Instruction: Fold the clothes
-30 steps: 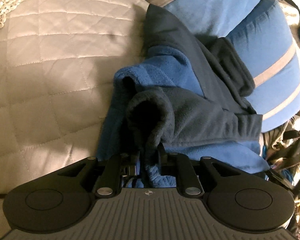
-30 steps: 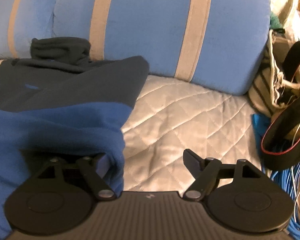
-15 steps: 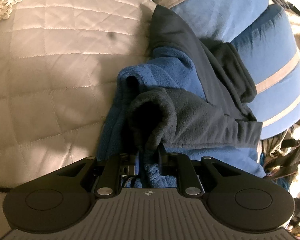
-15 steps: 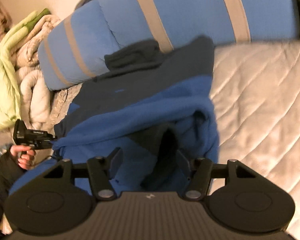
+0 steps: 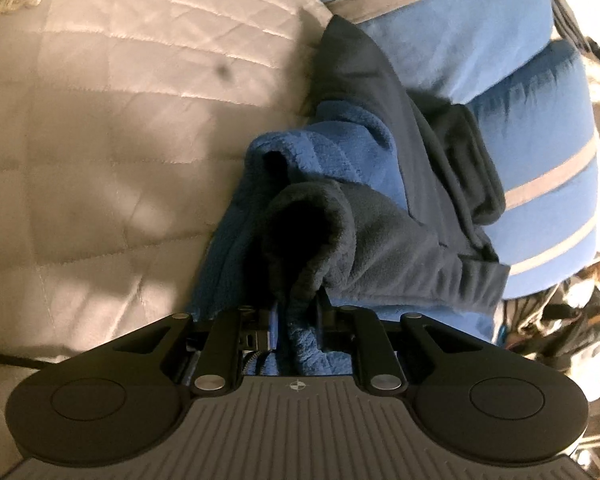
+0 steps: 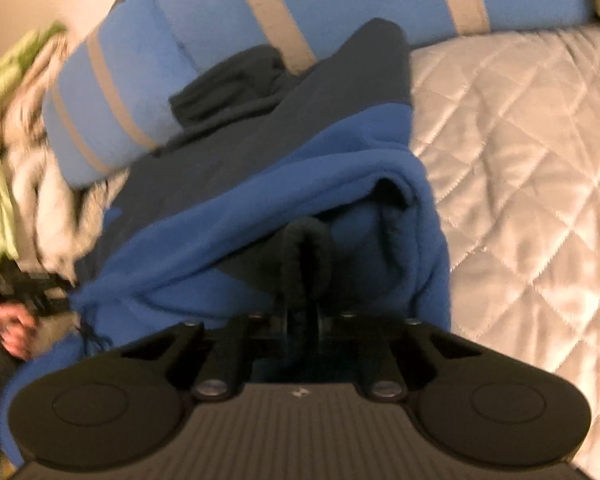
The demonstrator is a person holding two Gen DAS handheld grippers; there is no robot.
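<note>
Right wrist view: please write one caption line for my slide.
Right gripper shut on a dark cuff of the blue fleece jacket, lying on a quilted bedspread beside striped blue cushions.

Fuzzy matt fleece jacket (image 5: 352, 168), glossy quilted satin bedspread (image 5: 112, 128), matt plastic tongs (image 5: 296, 312)

Fleece folds are covering the fingertips of the left tool (image 5: 296, 312), and a dark cuff is swallowing those of the right tool (image 6: 302, 312). Motion blur is smearing the right wrist view, so the green-and-white bedding (image 6: 8, 128) and the hand (image 6: 12, 326) at its left edge are losing detail. The frame edges are cutting off the striped blue cushions (image 5: 540, 168), and the clutter (image 5: 560, 320) beyond them is staying too dark to identify.
</note>
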